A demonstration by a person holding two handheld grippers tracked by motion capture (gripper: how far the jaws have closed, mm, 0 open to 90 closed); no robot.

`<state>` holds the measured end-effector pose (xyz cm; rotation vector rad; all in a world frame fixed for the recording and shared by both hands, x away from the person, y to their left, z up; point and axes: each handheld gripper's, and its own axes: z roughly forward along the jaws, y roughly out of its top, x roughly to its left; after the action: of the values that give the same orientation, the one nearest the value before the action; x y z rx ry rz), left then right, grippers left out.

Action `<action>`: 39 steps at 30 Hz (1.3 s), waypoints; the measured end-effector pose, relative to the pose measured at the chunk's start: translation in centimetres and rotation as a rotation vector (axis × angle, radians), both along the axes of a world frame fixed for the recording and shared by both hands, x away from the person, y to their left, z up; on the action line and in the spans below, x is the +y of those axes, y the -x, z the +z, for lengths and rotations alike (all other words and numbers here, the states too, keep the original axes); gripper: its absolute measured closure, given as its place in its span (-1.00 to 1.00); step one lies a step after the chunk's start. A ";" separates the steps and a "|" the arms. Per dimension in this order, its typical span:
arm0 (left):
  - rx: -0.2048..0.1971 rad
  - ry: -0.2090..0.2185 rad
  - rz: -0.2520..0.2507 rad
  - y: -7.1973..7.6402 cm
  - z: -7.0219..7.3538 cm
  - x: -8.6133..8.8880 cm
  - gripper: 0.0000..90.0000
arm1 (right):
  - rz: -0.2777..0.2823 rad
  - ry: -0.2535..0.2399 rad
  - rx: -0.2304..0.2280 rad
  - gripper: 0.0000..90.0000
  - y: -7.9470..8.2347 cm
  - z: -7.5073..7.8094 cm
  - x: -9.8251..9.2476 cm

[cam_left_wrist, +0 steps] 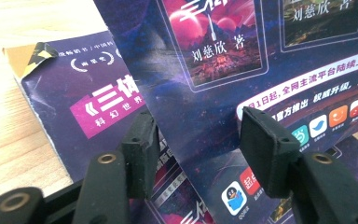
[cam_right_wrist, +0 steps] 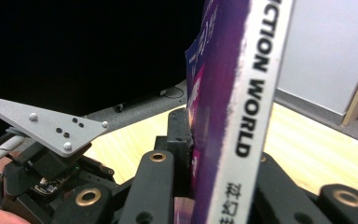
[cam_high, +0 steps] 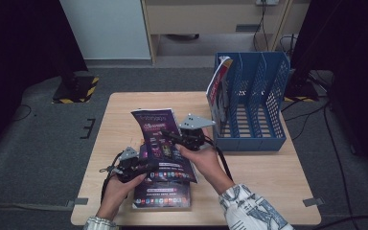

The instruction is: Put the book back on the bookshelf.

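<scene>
A purple magazine (cam_high: 160, 139) is held up off the table, bending over at its top. My right gripper (cam_high: 168, 136) is shut on its white-lettered spine (cam_right_wrist: 242, 93), with a jaw on each side (cam_right_wrist: 219, 149). A second purple magazine (cam_high: 163, 196) lies flat on the wooden table (cam_high: 268, 172) beneath it; its torn corner shows in the left gripper view (cam_left_wrist: 84, 102). My left gripper (cam_high: 146, 167) sits low at the raised magazine's bottom edge. Its jaws (cam_left_wrist: 205, 144) stand apart, and the cover (cam_left_wrist: 223, 60) hangs face-on just beyond the pads.
A blue slotted file rack (cam_high: 254, 100) stands at the table's back right, with a red and white magazine (cam_high: 219, 88) leaning in its left slot. The left gripper's grey plate (cam_right_wrist: 46, 126) sits close beside the right jaws. Dark stands flank the table.
</scene>
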<state>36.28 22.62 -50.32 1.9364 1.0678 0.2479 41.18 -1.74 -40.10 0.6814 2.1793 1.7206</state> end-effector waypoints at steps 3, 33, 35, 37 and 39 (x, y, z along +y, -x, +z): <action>0.010 0.022 0.010 0.0 0.2 0.5 0.26 | 0.010 -0.002 0.001 0.79 0.0 0.0 0.0; -0.086 -0.055 0.101 0.4 1.7 1.2 0.74 | -0.032 0.023 -0.002 0.82 -0.6 -0.1 -0.9; -0.095 -0.053 0.108 0.4 1.7 1.4 0.75 | -0.032 0.022 -0.002 0.82 -0.6 0.1 -0.9; -0.097 -0.056 0.108 0.4 1.8 1.5 0.76 | -0.027 0.024 0.001 0.81 -0.6 0.1 -1.0; -0.099 -0.060 0.110 0.4 1.8 1.4 0.76 | -0.023 0.028 -0.005 0.81 -0.6 0.2 -0.9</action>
<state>35.84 24.06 -48.49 1.9002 1.1132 0.4367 41.80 -2.68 -39.91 0.6916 2.1795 1.6763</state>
